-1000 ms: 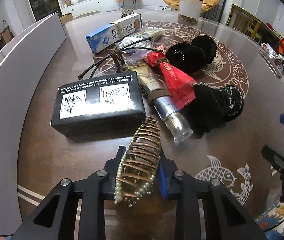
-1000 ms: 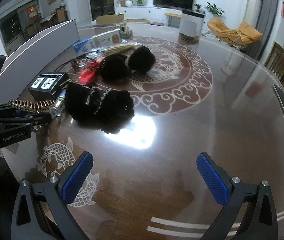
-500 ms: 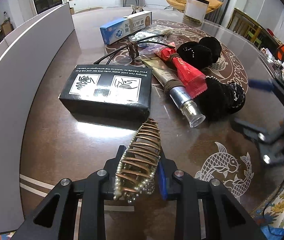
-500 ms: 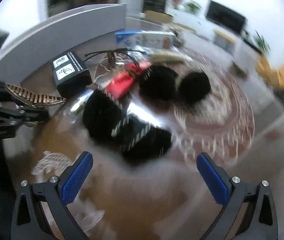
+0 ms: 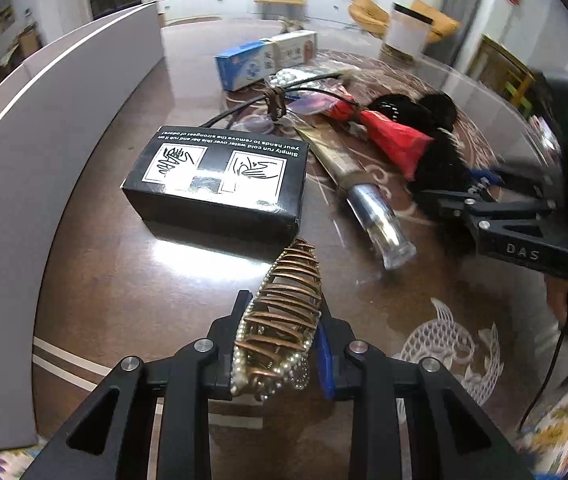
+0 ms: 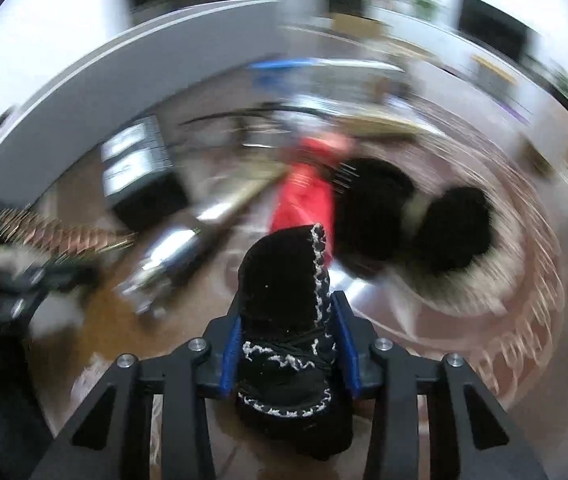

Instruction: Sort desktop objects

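Observation:
My left gripper (image 5: 282,344) is shut on a copper hair claw with pearls (image 5: 284,312) and holds it above the brown table (image 5: 124,280). My right gripper (image 6: 288,344) is shut on a black fabric piece with white trim (image 6: 288,312); the right wrist view is blurred by motion. In the left wrist view the right gripper (image 5: 480,184) sits at the right, at the black fabric (image 5: 440,168). The hair claw also shows at the left of the right wrist view (image 6: 64,236).
On the table lie a black box (image 5: 220,180), a blue and white box (image 5: 264,60), a black cable (image 5: 268,100), a red packet (image 5: 396,140), a tube with a clear cap (image 5: 376,216) and black fluffy balls (image 6: 412,212). A grey curved wall (image 5: 44,120) runs along the left.
My right gripper was open and empty; it swung left to the pile and has shut on the black fabric piece. My left gripper still holds the hair claw.

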A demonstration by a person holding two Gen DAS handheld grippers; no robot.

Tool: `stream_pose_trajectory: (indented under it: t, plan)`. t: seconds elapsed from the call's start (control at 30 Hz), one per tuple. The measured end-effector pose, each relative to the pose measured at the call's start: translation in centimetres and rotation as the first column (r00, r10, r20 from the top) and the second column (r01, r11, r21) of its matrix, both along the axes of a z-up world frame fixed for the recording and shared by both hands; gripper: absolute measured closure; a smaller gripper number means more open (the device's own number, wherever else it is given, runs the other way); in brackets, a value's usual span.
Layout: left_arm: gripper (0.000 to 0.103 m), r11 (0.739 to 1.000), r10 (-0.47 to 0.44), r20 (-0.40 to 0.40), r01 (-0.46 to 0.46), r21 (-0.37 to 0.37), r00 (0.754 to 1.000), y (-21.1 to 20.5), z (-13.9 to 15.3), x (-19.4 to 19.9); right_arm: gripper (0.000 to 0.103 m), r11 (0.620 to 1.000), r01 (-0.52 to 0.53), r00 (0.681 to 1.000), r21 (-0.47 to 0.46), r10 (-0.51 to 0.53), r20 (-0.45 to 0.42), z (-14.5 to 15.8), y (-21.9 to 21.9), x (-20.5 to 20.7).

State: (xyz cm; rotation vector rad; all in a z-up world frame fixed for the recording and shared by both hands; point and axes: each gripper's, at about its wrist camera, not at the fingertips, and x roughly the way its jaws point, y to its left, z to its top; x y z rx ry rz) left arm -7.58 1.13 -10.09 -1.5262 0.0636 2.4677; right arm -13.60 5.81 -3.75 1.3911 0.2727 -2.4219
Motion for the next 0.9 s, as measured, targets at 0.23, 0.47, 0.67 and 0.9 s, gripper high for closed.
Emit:
stream_pose_trajectory:
  t: [0.23, 0.47, 0.67, 0.9]
  plan:
    - [0.075, 0.999, 0.047, -0.036, -0.047, -0.006, 0.998, 1.0, -0.1, -0.2, 0.057, 0.975, 0.220, 0.972, -0.012, -0.220, -0.087, -0.1, 0.4, 2.3]
    - [0.045, 0.997, 0.075, -0.037, -0.074, 0.034, 0.996, 0.9, -0.3, -0.6, 0.009, 0.977, 0.213, 0.971, -0.030, -0.215, -0.105, -1.1, 1.3, 3.3]
    - [0.011, 0.992, 0.096, -0.030, -0.098, -0.081, 0.995, 1.9, -1.3, -0.9, 0.000, 0.976, 0.215, 0.972, -0.025, -0.217, -0.093, -1.4, 1.5, 3.0]
    - [0.000, 0.987, 0.134, -0.027, -0.136, -0.083, 0.991, 1.6, -1.7, -1.0, 0.000, 0.976, 0.218, 0.971, -0.023, -0.219, -0.093, -1.6, 1.6, 3.0]
